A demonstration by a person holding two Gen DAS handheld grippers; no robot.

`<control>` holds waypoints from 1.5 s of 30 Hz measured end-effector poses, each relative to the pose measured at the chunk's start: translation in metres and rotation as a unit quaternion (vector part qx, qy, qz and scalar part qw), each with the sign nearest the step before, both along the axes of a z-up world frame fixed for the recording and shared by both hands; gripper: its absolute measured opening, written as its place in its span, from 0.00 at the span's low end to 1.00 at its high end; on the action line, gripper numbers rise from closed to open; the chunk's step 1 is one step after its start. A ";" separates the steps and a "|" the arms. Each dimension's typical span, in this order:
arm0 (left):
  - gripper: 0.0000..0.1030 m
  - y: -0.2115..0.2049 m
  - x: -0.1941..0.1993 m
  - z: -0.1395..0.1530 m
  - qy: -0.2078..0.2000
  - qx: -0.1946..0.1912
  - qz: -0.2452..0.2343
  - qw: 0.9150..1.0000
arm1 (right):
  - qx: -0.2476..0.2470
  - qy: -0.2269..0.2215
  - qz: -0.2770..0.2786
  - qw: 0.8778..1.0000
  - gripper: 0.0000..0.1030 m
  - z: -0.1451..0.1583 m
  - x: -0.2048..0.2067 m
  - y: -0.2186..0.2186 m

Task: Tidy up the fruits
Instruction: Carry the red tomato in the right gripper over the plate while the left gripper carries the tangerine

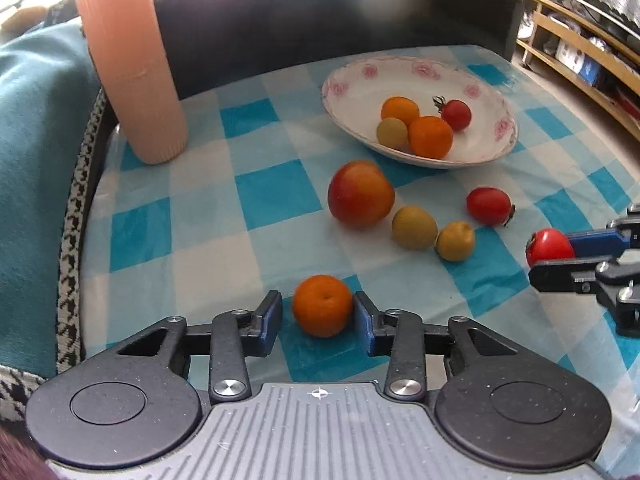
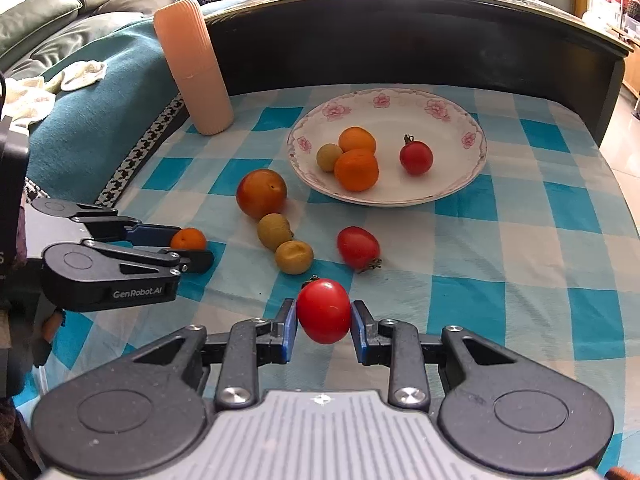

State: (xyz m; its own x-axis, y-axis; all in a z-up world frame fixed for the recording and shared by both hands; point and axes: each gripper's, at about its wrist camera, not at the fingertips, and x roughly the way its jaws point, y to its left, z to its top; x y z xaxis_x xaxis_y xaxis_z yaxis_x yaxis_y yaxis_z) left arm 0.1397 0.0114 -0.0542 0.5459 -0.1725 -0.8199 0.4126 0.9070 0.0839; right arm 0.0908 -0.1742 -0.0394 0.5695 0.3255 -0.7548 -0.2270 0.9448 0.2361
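Note:
A floral plate (image 1: 400,80) (image 2: 476,148) at the back of the checked cloth holds two mandarins, a yellow-green fruit and a tomato. In front of it lie a big red-orange fruit (image 1: 360,194), two small yellow-green fruits (image 1: 414,227) and a red tomato (image 1: 489,206). My left gripper (image 1: 318,300) (image 2: 192,246) brackets a mandarin (image 1: 322,312). Its right finger touches the fruit, and a thin gap shows at the left finger. My right gripper (image 2: 324,307) (image 1: 552,256) is shut on a red tomato (image 2: 324,311), both pads pressing its sides.
A ribbed peach cylinder (image 1: 132,68) (image 2: 194,68) stands at the back left. A dark raised board (image 1: 340,12) runs behind the plate. A teal blanket (image 1: 36,140) borders the left edge. Wooden shelves (image 1: 580,52) stand at the far right.

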 end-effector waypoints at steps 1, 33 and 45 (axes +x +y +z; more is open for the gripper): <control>0.43 -0.001 -0.001 0.000 -0.001 0.001 0.000 1.000 | -0.001 0.000 0.000 1.000 0.43 0.000 0.000 -0.001; 0.38 -0.061 0.031 0.046 -0.036 -0.061 -0.008 0.997 | -0.010 -0.057 -0.037 0.998 0.43 0.023 0.055 -0.028; 0.38 -0.086 0.052 0.034 -0.026 -0.055 -0.006 0.998 | -0.018 -0.047 -0.044 0.998 0.43 0.008 0.085 -0.045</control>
State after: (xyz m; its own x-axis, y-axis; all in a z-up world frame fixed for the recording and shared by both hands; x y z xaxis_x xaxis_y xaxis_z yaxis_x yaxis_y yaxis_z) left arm 0.1913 -0.0744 -0.0204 0.5846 -0.2658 -0.7665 0.4203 0.9074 0.0059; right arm 0.1760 -0.2193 -0.0315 0.6631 0.2449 -0.7073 -0.1631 0.9695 0.1828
